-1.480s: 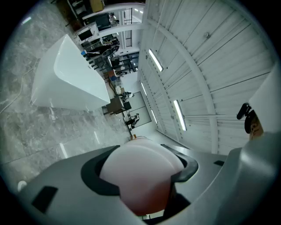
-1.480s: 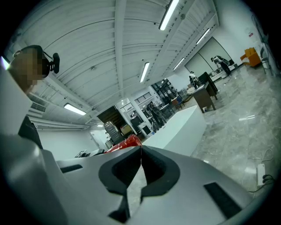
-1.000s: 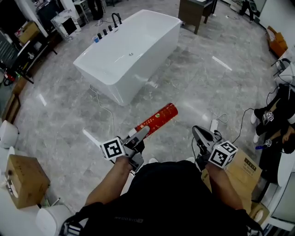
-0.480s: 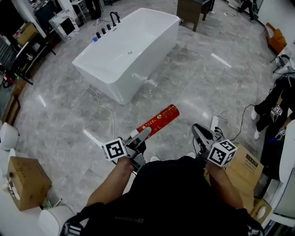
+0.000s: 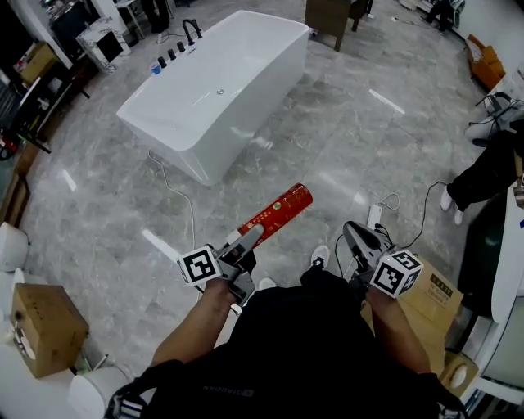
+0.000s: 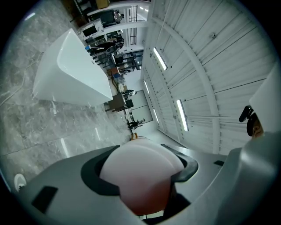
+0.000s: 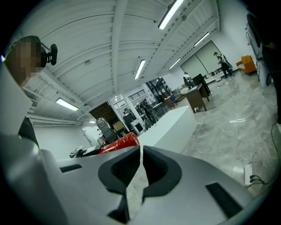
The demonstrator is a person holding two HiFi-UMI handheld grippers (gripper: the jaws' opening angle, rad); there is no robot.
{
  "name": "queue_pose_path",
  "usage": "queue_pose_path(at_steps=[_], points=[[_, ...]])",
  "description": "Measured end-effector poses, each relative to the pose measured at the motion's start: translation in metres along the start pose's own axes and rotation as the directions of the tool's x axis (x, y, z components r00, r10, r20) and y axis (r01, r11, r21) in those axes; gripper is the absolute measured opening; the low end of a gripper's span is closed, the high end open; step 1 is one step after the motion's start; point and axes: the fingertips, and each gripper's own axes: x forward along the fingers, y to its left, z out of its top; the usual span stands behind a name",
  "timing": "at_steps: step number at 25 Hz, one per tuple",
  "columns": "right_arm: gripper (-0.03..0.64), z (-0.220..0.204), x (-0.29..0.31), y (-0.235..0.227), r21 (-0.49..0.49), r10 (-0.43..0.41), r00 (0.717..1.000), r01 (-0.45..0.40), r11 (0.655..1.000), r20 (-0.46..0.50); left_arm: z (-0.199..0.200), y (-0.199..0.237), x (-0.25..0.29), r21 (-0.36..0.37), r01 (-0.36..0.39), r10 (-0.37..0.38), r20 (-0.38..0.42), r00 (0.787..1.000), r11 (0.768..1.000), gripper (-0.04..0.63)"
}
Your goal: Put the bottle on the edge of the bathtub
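Note:
A long red bottle [image 5: 277, 213] with gold print sticks forward from my left gripper [image 5: 238, 250], whose jaws are shut on its near end. In the left gripper view the bottle's pale rounded end [image 6: 140, 169] fills the gap between the jaws. The white bathtub [image 5: 214, 90] stands far ahead on the grey marble floor, well apart from both grippers, with black taps [image 5: 173, 51] at its far left rim. My right gripper [image 5: 358, 242] hangs near my right side, jaws shut and empty. The right gripper view shows the bottle [image 7: 119, 143] to its left and the bathtub [image 7: 169, 125] beyond.
A white cable [image 5: 182, 200] trails across the floor from the tub. A power strip [image 5: 373, 216] lies near my right foot. Cardboard boxes [image 5: 42, 321] sit at left and right [image 5: 431, 295]. A wooden cabinet [image 5: 333, 15] stands behind the tub. A person's legs [image 5: 485, 175] are at right.
The view has shifted slightly: the tub sits a little further left and up in the frame. The person at right has moved. Both grippers keep the same pose and the bottle stays held.

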Motion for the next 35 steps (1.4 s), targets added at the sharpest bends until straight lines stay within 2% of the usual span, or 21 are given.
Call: queue_pose_path(at_steps=[5, 9, 15, 19, 24, 29, 35], points=[[0.041, 0.027, 0.010, -0.041, 0.015, 0.026, 1.000, -0.026, 1.000, 0.013, 0.007, 0.000, 0.041, 0.006, -0.034, 0.034, 0.007, 0.999, 0.999, 0.301], [0.041, 0.078, 0.027, -0.109, 0.030, 0.062, 0.998, -0.063, 0.998, 0.021, 0.023, -0.003, 0.121, -0.026, -0.053, 0.054, 0.043, 0.998, 0.998, 0.301], [0.041, 0.092, 0.023, -0.122, 0.028, 0.101, 0.994, -0.102, 0.994, 0.040, 0.027, -0.019, 0.141, 0.020, -0.052, 0.050, 0.070, 0.996, 0.998, 0.301], [0.041, 0.113, 0.020, -0.164, 0.029, 0.115, 0.993, -0.116, 0.993, 0.029, 0.022, -0.023, 0.183, 0.007, -0.055, 0.054, 0.101, 0.993, 0.998, 0.301], [0.041, 0.127, 0.015, -0.207, 0.052, 0.112, 0.994, -0.113, 0.992, 0.016, 0.011, -0.016, 0.215, -0.024, -0.106, 0.108, 0.116, 0.987, 0.994, 0.301], [0.041, 0.127, 0.006, -0.204, 0.070, 0.090, 0.995, -0.093, 0.993, 0.046, 0.016, -0.008, 0.206, -0.010, -0.160, 0.160, 0.084, 0.983, 0.987, 0.301], [0.041, 0.136, 0.007, -0.258, 0.118, 0.039, 0.999, -0.043, 0.992, 0.036, 0.022, 0.000, 0.267, -0.045, -0.133, 0.136, 0.057, 0.989, 0.990, 0.301]])
